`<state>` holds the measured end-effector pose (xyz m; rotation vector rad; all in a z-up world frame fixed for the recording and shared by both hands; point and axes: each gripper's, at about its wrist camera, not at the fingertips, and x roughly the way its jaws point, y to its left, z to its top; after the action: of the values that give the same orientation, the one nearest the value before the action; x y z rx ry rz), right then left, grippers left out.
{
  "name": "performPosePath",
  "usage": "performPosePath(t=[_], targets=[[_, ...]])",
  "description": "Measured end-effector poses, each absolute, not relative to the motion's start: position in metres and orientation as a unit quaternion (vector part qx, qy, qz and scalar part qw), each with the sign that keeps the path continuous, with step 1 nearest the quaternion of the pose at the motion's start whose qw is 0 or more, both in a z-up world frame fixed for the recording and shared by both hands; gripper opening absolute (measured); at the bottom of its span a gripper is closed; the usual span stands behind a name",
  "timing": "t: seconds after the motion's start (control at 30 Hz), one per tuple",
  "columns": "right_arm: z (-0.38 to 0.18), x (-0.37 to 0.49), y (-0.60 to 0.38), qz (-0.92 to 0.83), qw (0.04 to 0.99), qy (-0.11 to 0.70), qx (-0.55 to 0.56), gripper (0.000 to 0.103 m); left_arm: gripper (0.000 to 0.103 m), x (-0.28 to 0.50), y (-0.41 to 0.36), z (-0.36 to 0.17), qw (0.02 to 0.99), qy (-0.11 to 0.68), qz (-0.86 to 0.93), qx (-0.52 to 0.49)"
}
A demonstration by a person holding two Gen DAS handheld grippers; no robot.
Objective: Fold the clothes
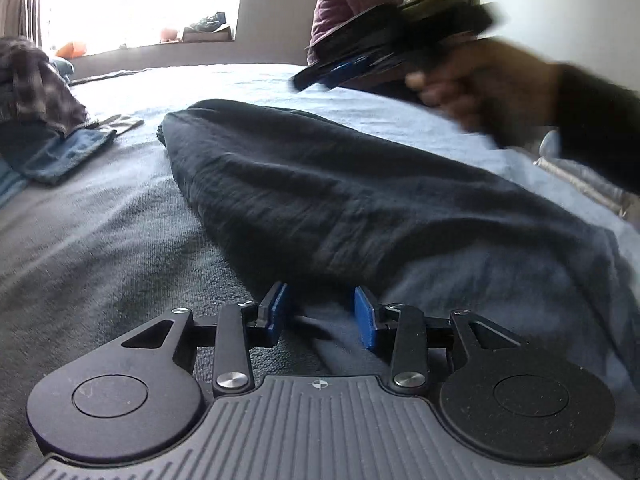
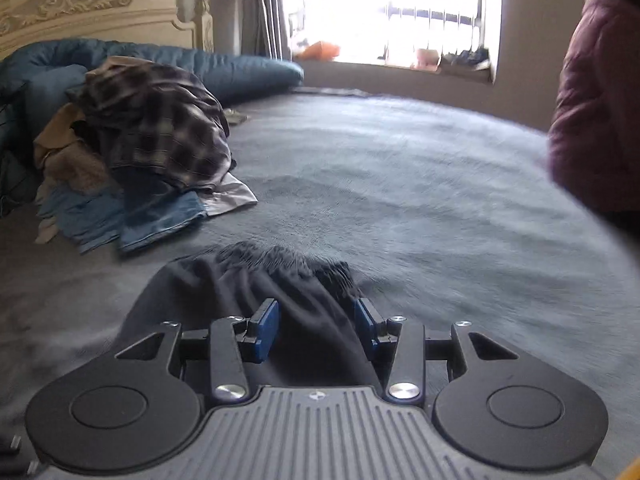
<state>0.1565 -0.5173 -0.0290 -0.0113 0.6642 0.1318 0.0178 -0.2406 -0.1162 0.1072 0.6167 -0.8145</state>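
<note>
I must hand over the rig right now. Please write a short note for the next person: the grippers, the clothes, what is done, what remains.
Left gripper: open, empty, low over the blanket at the near edge of the dark garment.
Right gripper: open, holds nothing, in the air above the garment.
Dark garment: lies flat as a long shape, apparently folded once lengthwise.
Pile of clothes: unfolded, near the headboard.
Left to do: finish folding the dark garment, then the pile.
</note>
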Motion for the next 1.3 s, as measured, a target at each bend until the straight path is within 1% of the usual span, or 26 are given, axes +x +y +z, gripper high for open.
performPosePath(t=[0.17, 0.27, 0.33, 0.37, 0.4, 0.43, 0.47, 0.57, 0.7, 0.77, 1.0, 1.1, 1.13, 1.17, 1.2, 1.27, 1.3], targets=[[-0.059, 0.207, -0.514, 0.089, 0.925, 0.368, 0.015, 0.045, 0.042, 0.021, -0.238, -0.118, 0.866, 0.296, -0.402, 0.035], [-0.066, 0.212, -0.508, 0.096, 0.92, 0.379, 0.004, 0.044, 0.044, 0.023, -0.236, -0.119, 0.864, 0.295, -0.408, 0.026], [-0.065, 0.207, -0.503, 0.099, 0.921, 0.376, -0.011, 0.031, 0.047, 0.024, -0.235, -0.12, 0.862, 0.295, -0.412, 0.02], [-0.065, 0.205, -0.501, 0.098, 0.922, 0.375, -0.015, 0.02, 0.048, 0.025, -0.234, -0.12, 0.861, 0.295, -0.415, 0.017], [-0.064, 0.203, -0.499, 0.095, 0.923, 0.372, -0.022, 0.017, 0.049, 0.025, -0.234, -0.12, 0.86, 0.295, -0.417, 0.014], [-0.063, 0.2, -0.496, 0.09, 0.925, 0.367, -0.035, 0.008, 0.05, 0.025, -0.233, -0.12, 0.859, 0.295, -0.419, 0.01], [-0.062, 0.197, -0.492, 0.085, 0.928, 0.361, -0.049, 0.003, 0.05, 0.026, -0.232, -0.119, 0.857, 0.296, -0.421, 0.005], [-0.057, 0.187, -0.483, 0.071, 0.934, 0.339, -0.084, 0.002, 0.05, 0.03, -0.226, -0.117, 0.854, 0.299, -0.426, -0.019], [-0.044, 0.178, -0.482, 0.044, 0.944, 0.308, -0.112, 0.002, 0.051, 0.031, -0.224, -0.113, 0.855, 0.298, -0.422, -0.033], [-0.043, 0.182, -0.487, 0.027, 0.944, 0.31, -0.112, 0.002, 0.051, 0.031, -0.225, -0.113, 0.856, 0.297, -0.422, -0.031], [-0.078, 0.207, -0.494, -0.007, 0.93, 0.344, -0.133, 0.002, 0.051, 0.032, -0.227, -0.117, 0.855, 0.302, -0.422, -0.025], [-0.089, 0.214, -0.498, -0.023, 0.923, 0.359, -0.136, 0.005, 0.052, 0.032, -0.227, -0.118, 0.854, 0.302, -0.423, -0.026], [-0.092, 0.216, -0.5, -0.03, 0.922, 0.362, -0.136, 0.008, 0.052, 0.032, -0.226, -0.118, 0.854, 0.302, -0.423, -0.027], [-0.093, 0.217, -0.502, -0.035, 0.921, 0.365, -0.133, 0.018, 0.052, 0.033, -0.226, -0.118, 0.853, 0.303, -0.423, -0.028], [-0.088, 0.216, -0.506, -0.038, 0.923, 0.364, -0.123, 0.03, 0.052, 0.033, -0.225, -0.118, 0.853, 0.303, -0.424, -0.03], [-0.075, 0.211, -0.514, -0.043, 0.927, 0.358, -0.102, 0.039, 0.052, 0.033, -0.224, -0.118, 0.852, 0.304, -0.425, -0.033], [-0.067, 0.206, -0.519, -0.043, 0.93, 0.353, -0.092, 0.04, 0.052, 0.033, -0.224, -0.118, 0.852, 0.304, -0.425, -0.034]])
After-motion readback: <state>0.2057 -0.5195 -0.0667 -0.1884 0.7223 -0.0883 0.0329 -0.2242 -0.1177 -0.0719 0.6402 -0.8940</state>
